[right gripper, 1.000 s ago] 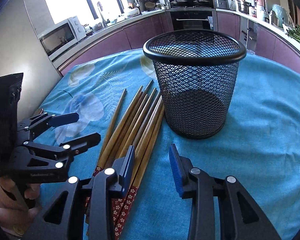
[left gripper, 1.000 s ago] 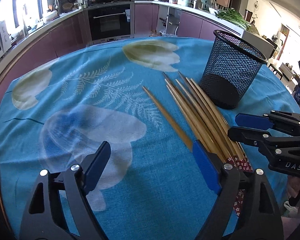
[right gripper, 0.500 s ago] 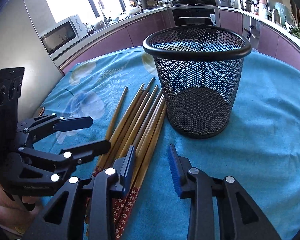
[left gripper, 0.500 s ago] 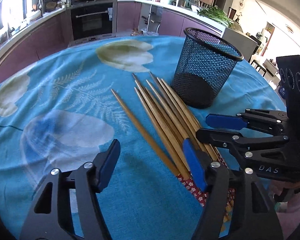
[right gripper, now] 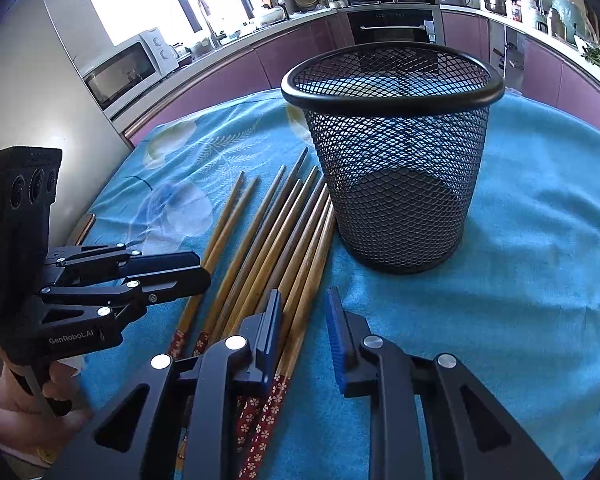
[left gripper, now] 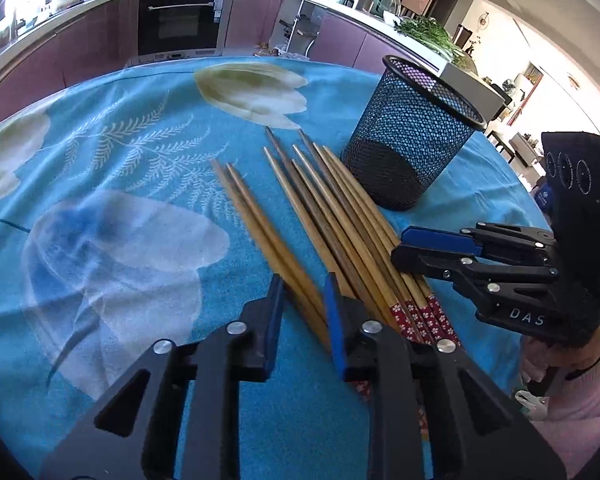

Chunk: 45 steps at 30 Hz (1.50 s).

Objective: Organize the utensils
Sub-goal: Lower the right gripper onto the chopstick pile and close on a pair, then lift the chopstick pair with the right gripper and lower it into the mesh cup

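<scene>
Several wooden chopsticks (left gripper: pixel 340 216) with red patterned ends lie side by side on the blue tablecloth, left of a black mesh cup (left gripper: pixel 412 148). My left gripper (left gripper: pixel 303 308) is closing, and its pads touch the two leftmost chopsticks (left gripper: pixel 260 224), which lie apart from the bundle. In the right wrist view the right gripper (right gripper: pixel 304 308) is also closing, straddling the right edge of the bundle (right gripper: pixel 284 232); cloth still shows beside its right pad. The mesh cup (right gripper: pixel 396 160) stands upright and holds nothing. The two grippers face each other, the right gripper (left gripper: pixel 400 244) over the red ends and the left gripper (right gripper: pixel 196 268) low on the cloth.
The round table's blue flowered cloth (left gripper: pixel 120 240) stretches out to the left. Behind the table run purple kitchen cabinets with an oven (right gripper: pixel 392 28) and a microwave (right gripper: pixel 128 68). A hand (right gripper: pixel 40 392) holds the left gripper, and a pink sleeve (left gripper: pixel 572 380) shows at the right one.
The left jaws went from wide open to narrow around two chopsticks; a second stick has parted from the bundle and joined the lone one. The right jaws narrowed a little.
</scene>
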Each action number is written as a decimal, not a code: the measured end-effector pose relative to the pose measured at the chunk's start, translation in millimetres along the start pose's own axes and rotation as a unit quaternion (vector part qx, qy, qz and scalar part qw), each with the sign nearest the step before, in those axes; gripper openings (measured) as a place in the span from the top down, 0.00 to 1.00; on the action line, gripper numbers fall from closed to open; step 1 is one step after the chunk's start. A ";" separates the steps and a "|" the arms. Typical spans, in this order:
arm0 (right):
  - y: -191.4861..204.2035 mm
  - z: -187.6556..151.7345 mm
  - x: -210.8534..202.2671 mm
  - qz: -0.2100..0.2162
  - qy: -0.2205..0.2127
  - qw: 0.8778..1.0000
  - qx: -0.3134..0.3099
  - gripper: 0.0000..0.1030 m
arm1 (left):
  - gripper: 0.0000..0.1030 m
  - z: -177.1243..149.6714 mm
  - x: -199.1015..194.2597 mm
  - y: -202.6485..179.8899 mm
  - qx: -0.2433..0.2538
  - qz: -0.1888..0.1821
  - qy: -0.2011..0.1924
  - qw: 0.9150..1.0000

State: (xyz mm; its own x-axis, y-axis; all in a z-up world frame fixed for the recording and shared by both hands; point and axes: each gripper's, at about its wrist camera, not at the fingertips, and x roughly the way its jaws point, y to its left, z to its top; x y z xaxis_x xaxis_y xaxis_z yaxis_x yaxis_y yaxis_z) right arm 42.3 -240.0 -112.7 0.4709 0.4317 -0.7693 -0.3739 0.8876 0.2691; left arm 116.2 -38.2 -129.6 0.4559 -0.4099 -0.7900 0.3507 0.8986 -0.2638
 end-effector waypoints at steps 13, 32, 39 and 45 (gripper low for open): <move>6.2 4.3 5.3 -0.001 0.002 1.000 0.003 0.86 | 0.87 0.9 -1.6 -1.2 0.015 -0.003 0.004 1.000; 18.4 5.3 9.9 -0.037 0.005 0.999 -0.023 0.84 | 0.79 3.9 -0.1 12.8 0.011 -0.001 0.016 1.000; 5.2 4.7 1.0 -0.026 -0.002 1.000 0.001 0.83 | 0.74 3.0 0.6 9.3 0.021 0.009 0.015 1.000; 6.9 6.6 3.4 -0.035 -0.001 0.999 -0.007 0.83 | 0.75 5.3 1.9 8.3 0.025 0.017 0.019 0.999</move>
State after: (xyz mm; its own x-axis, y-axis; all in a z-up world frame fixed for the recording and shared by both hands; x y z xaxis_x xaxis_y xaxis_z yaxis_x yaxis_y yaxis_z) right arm 46.6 -231.4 -109.7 0.4978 0.3680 -0.7854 -0.3504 0.9136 0.2061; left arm 124.3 -32.4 -130.3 0.4362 -0.3723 -0.8192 0.3772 0.9022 -0.2092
